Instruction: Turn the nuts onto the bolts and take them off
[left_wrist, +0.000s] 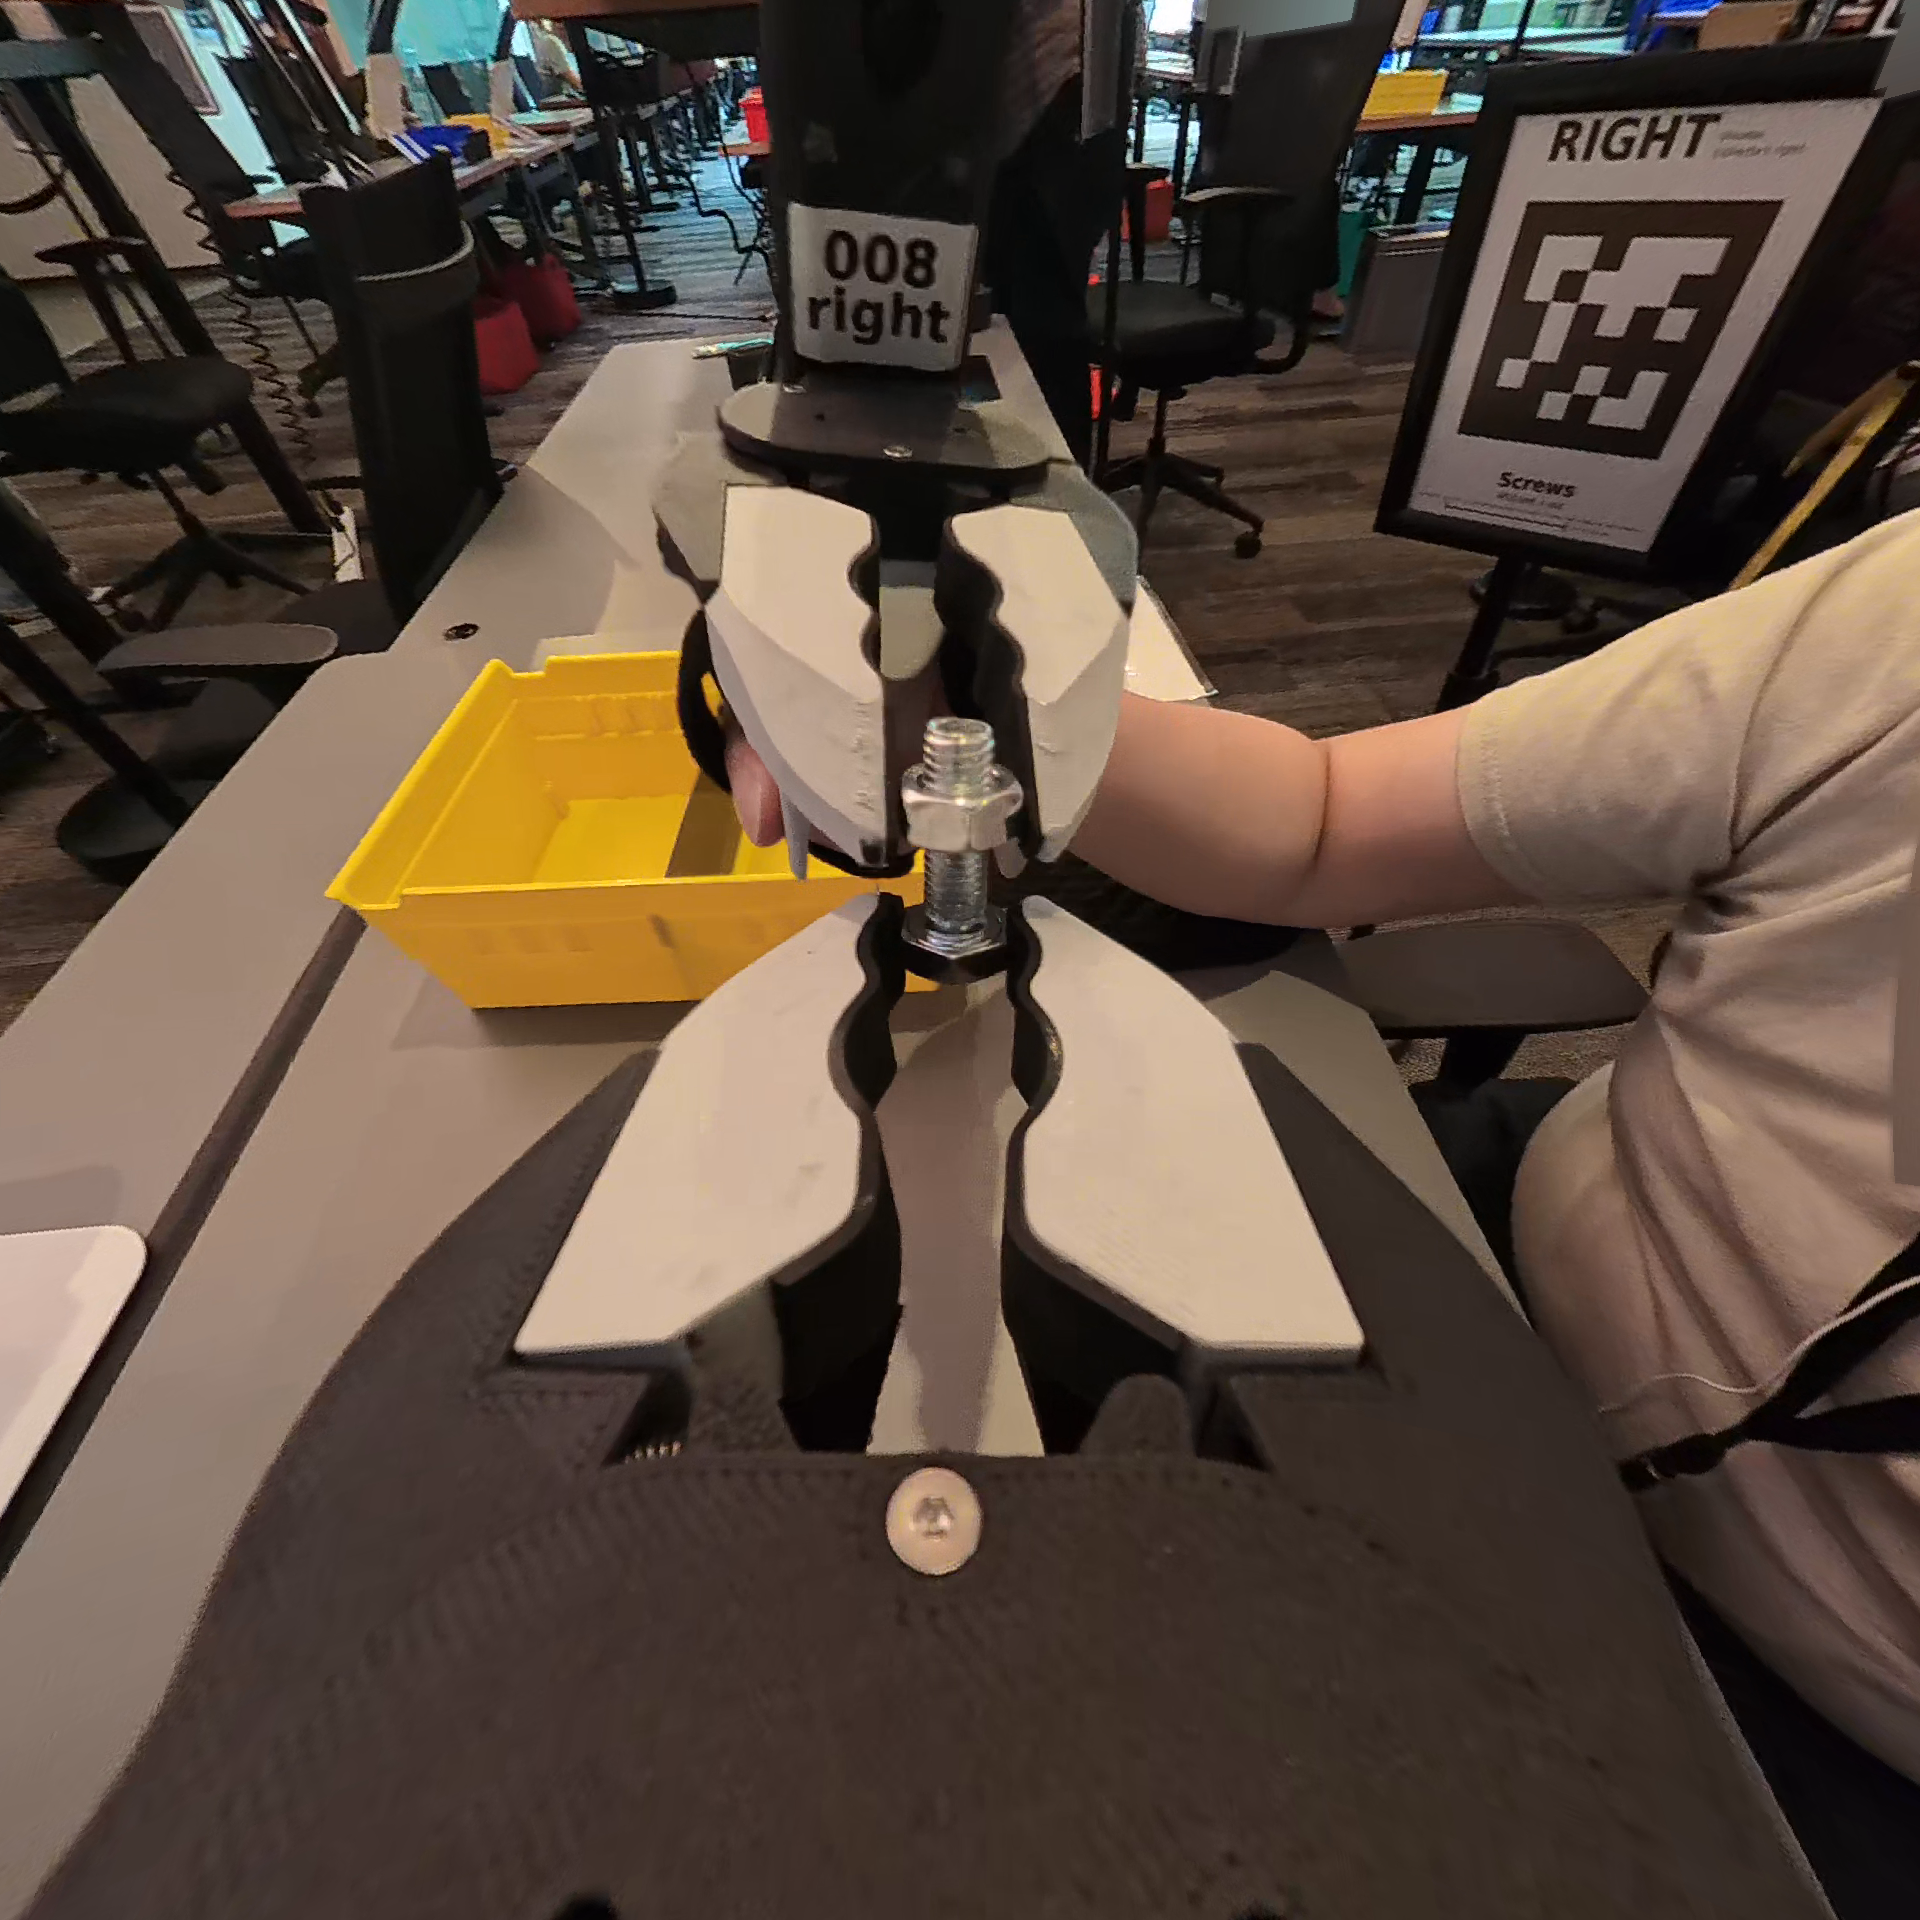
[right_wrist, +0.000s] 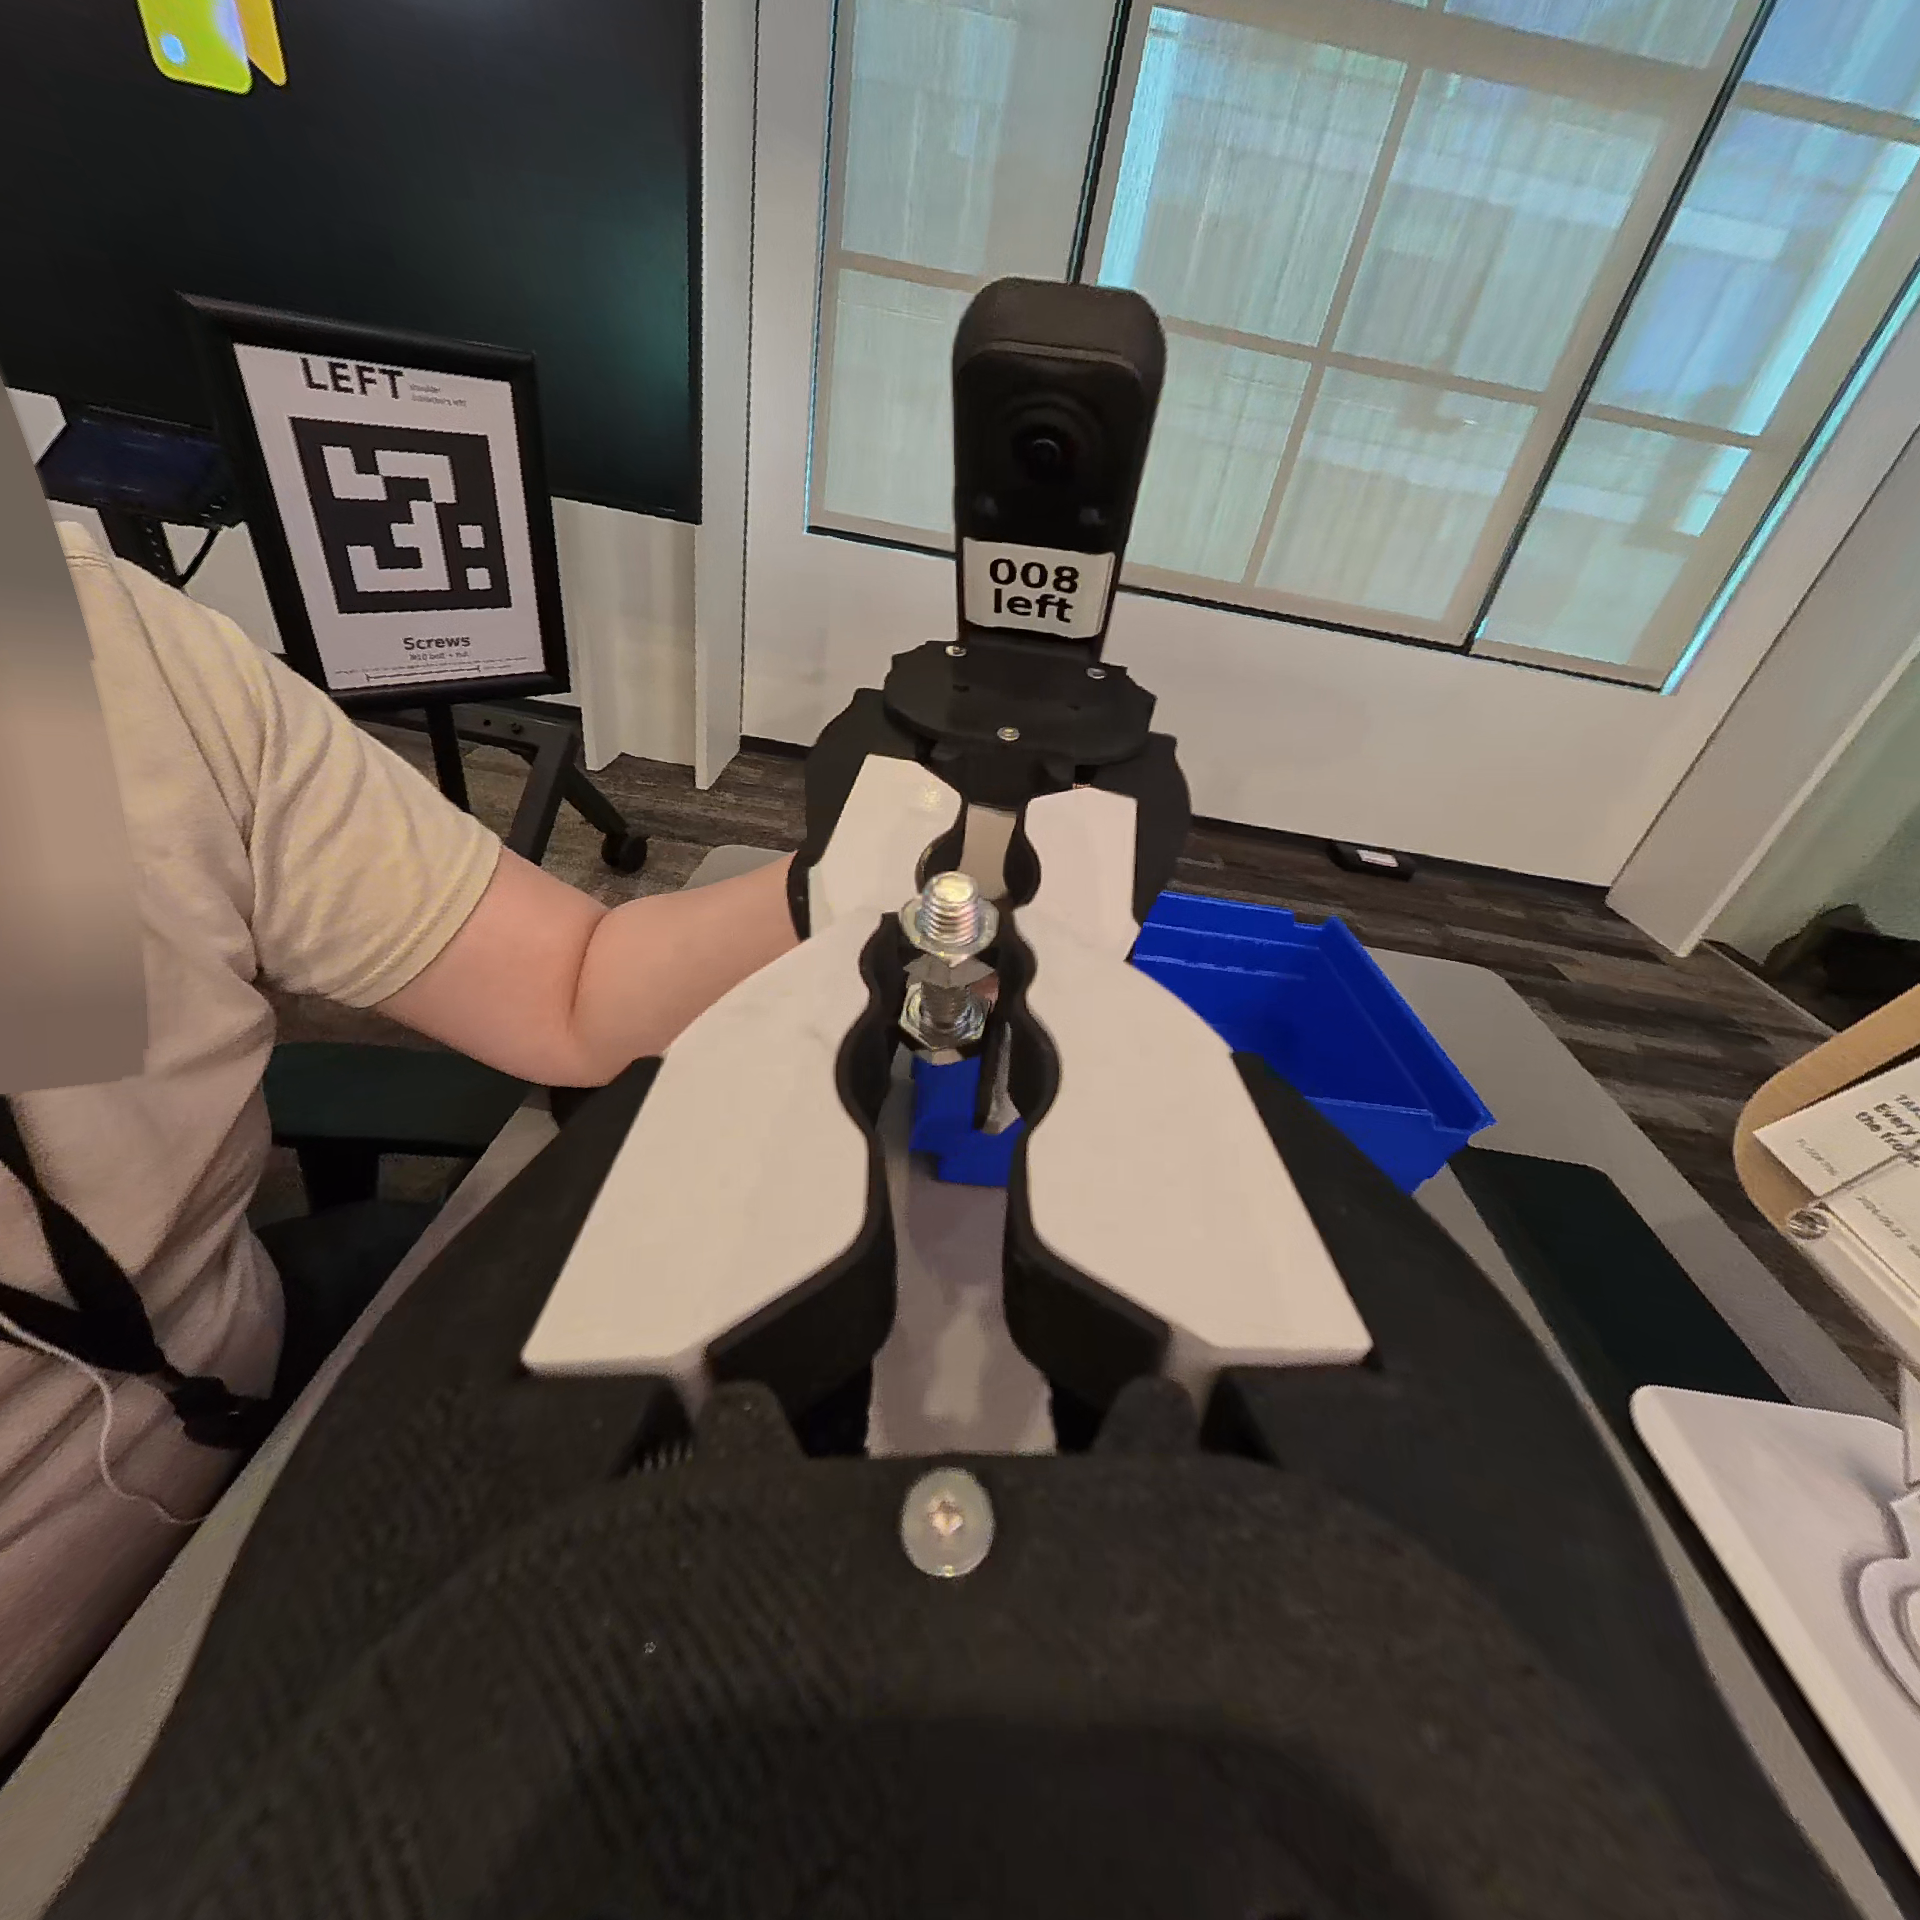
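we find the left gripper (left_wrist: 951, 940) clamped on the bolt (left_wrist: 956, 883) head, the right gripper (right_wrist: 940, 1023) closed on the nut (left_wrist: 961, 810); tilted turning risks cross-threading.

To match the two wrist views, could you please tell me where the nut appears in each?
Left wrist view: the nut sits at centre, slightly above the middle, between the tips of the right claw that reaches in from the top.
Right wrist view: upper centre, at that claw's tips.
Shared landmark: the upright bolt, its head held in the left claw.
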